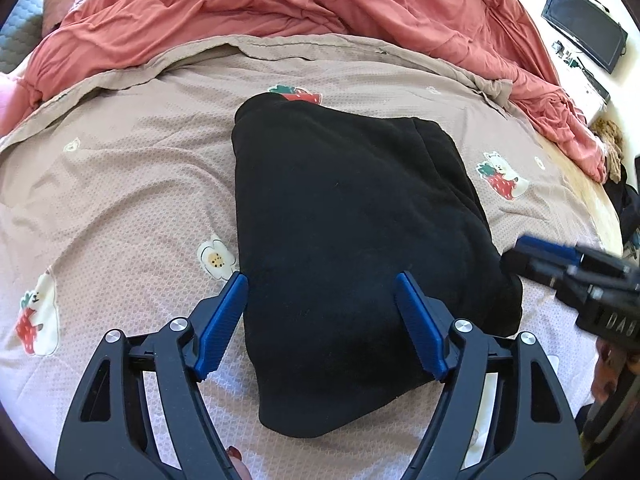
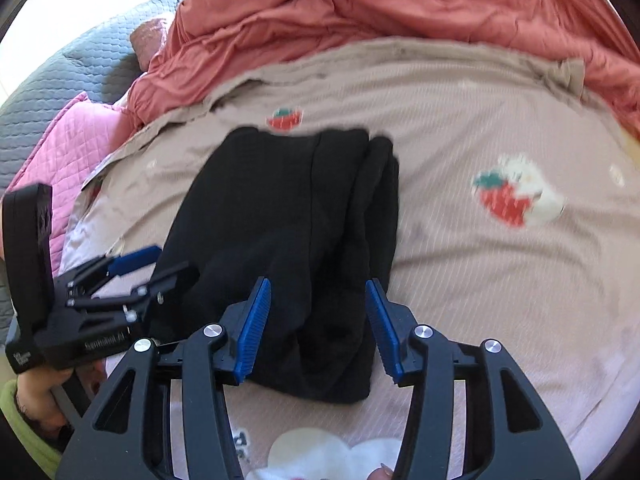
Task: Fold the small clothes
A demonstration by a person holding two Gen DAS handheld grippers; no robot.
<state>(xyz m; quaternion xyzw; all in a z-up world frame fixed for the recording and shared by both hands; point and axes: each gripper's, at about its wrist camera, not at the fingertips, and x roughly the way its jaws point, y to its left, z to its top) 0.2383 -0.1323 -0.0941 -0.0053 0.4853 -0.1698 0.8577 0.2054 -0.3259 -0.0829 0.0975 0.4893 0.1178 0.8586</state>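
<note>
A black garment (image 1: 352,240) lies folded into a long thick stack on the beige printed bedsheet (image 1: 120,168). My left gripper (image 1: 321,277) hovers open over the stack's near left part, its blue pads (image 1: 224,320) standing wide to either side and gripping nothing. From the right wrist view, the garment (image 2: 288,208) shows layered folds along its right edge. My right gripper (image 2: 317,281) stands open above its near end, pads clear of the cloth. Each view catches the other tool: the right gripper (image 1: 516,254) by the garment's right edge, the left gripper (image 2: 160,264) at its left edge.
A coral duvet (image 1: 280,0) is bunched across the back of the bed. A pink quilt (image 2: 72,140) and a grey quilted cover (image 2: 80,64) lie at the far left. A dark screen (image 1: 584,24) stands off the bed at the upper right. A hand in a green sleeve (image 2: 24,420) holds the left tool.
</note>
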